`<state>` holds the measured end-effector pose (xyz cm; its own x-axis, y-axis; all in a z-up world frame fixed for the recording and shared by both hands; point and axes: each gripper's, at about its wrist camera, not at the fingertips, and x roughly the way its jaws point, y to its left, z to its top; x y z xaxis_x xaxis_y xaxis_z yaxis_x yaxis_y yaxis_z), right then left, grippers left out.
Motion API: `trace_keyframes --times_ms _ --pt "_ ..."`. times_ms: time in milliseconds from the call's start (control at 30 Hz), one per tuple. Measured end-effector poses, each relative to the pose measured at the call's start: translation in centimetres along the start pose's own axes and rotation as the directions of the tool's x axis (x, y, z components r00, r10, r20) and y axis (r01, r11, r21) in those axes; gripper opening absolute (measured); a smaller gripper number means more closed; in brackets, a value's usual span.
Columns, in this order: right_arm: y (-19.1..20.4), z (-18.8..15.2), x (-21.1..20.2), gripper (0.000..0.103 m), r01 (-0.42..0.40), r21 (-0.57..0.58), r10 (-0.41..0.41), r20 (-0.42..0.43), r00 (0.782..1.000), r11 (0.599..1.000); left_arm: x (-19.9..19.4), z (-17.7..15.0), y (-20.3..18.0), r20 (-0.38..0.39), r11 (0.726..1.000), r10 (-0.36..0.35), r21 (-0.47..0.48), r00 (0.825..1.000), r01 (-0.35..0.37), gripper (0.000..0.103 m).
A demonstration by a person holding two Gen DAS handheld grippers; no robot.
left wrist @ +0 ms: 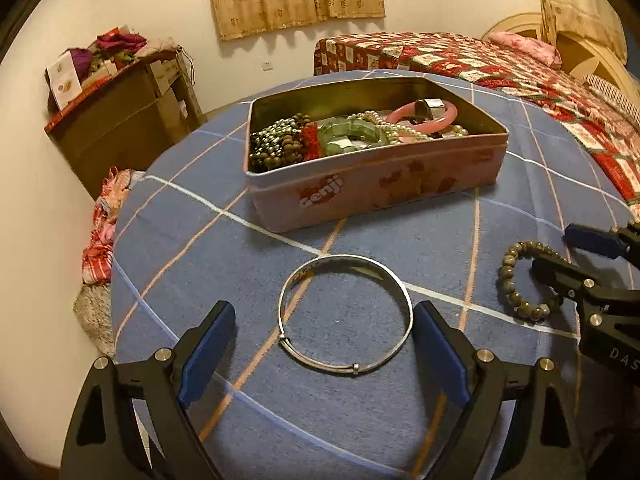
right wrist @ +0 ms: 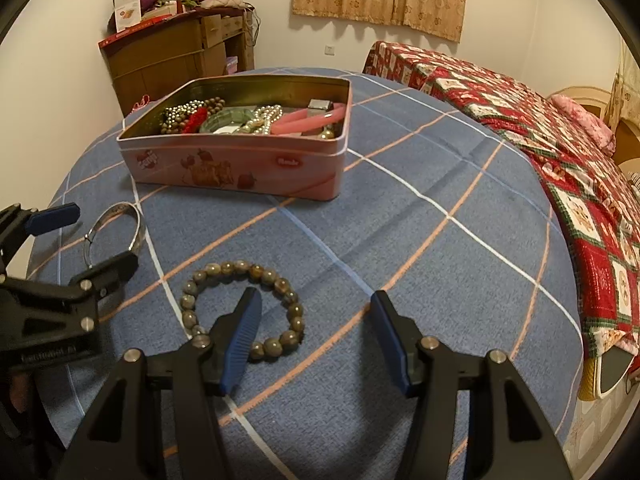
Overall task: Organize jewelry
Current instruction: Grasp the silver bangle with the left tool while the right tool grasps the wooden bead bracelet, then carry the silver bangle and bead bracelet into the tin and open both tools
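between the open left jaws lies the bangle (left wrist: 346, 316); one right finger sits inside the bead bracelet (right wrist: 244, 308), jaws open. close squarely, lift toward the tin (right wrist: 240, 168).

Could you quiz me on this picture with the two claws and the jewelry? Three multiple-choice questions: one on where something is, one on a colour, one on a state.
1. Where does the silver bangle lie?
A. In the tin
B. On the cloth between the left gripper's fingers
C. On the bed

2. What colour is the tin outside?
A. Pink
B. Green
C. Black

3. How does the right gripper stand?
A. Shut on the bead bracelet
B. Open, one finger inside the bead bracelet
C. Holding the tin

Answers: B, the bangle sits between the open fingers; A, pink walls; B, nothing is pinched.
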<state>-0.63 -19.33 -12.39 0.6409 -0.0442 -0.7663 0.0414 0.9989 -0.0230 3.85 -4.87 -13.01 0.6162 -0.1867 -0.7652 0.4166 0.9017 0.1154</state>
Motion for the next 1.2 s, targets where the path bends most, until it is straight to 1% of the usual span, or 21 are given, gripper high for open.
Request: trace_keyframes --times_ms 33,67,100,133,167,200,267,400,500,633,767,867,1200 --pt "0.1 -0.1 -0.1 0.044 -0.008 -0.004 0.008 0.002 1.000 1.000 -0.1 -0.1 0.4 0.002 1.000 -0.006 -0.014 1.000 0.006 0.090" --pt "0.4 -0.1 -0.2 0.037 -0.012 -0.015 0.012 0.010 1.000 1.000 -0.1 -0.3 0.6 0.004 1.000 -0.016 -0.018 1.000 0.016 0.088" --pt "0.7 -0.2 -0.2 0.022 -0.010 -0.027 0.010 0.016 1.000 1.000 -0.2 -0.4 0.7 0.007 0.999 -0.034 -0.016 0.999 0.035 0.085" --pt "0.9 -0.2 -0.3 0.012 -0.005 -0.039 0.006 0.020 1.000 0.999 -0.3 -0.4 0.8 0.009 0.998 -0.057 -0.013 0.998 0.057 0.072" --pt "1.3 -0.3 -0.3 0.011 0.000 -0.058 0.001 0.024 1.000 0.998 -0.3 -0.4 0.7 0.010 0.998 -0.065 -0.012 0.998 0.065 0.068" --pt "1.5 -0.4 -0.4 0.010 0.007 -0.067 -0.005 0.027 1.000 0.998 -0.4 -0.5 0.6 0.010 0.998 -0.056 -0.002 0.998 0.056 0.068" --pt "1.6 -0.4 -0.4 0.009 0.004 -0.068 -0.002 0.029 1.000 0.998 -0.5 -0.6 0.4 0.018 0.998 -0.053 0.016 0.998 0.053 0.068" --pt "1.0 -0.3 -0.4 0.009 -0.019 -0.037 0.020 0.031 0.999 0.999 -0.6 -0.8 0.4 0.023 0.998 -0.059 0.018 0.998 0.058 0.068" --pt "0.8 -0.2 -0.7 0.009 -0.027 -0.025 0.029 0.049 0.998 0.999 -0.9 -0.8 0.8 0.026 0.998 -0.065 0.002 0.998 0.065 0.068" --pt "1.0 0.2 -1.6 0.009 -0.039 -0.028 0.041 0.074 0.996 0.999 -2.0 -0.2 1.4 0.060 0.998 -0.059 -0.009 0.996 0.060 0.068" --pt "1.3 0.8 -2.8 0.009 -0.044 -0.033 0.048 0.106 0.993 0.998 -3.1 0.6 1.6 0.100 1.000 -0.021 0.004 0.995 0.020 0.068" --pt "1.5 1.5 -3.5 0.009 -0.034 -0.041 0.039 0.130 0.991 0.999 -3.6 1.1 1.7 0.125 1.000 0.012 0.019 0.992 -0.014 0.068" --pt "1.1 4.5 -5.5 0.009 0.000 -0.063 0.013 0.206 0.978 0.998 -5.3 4.2 2.6 0.192 0.999 0.031 0.025 0.981 -0.036 0.068"
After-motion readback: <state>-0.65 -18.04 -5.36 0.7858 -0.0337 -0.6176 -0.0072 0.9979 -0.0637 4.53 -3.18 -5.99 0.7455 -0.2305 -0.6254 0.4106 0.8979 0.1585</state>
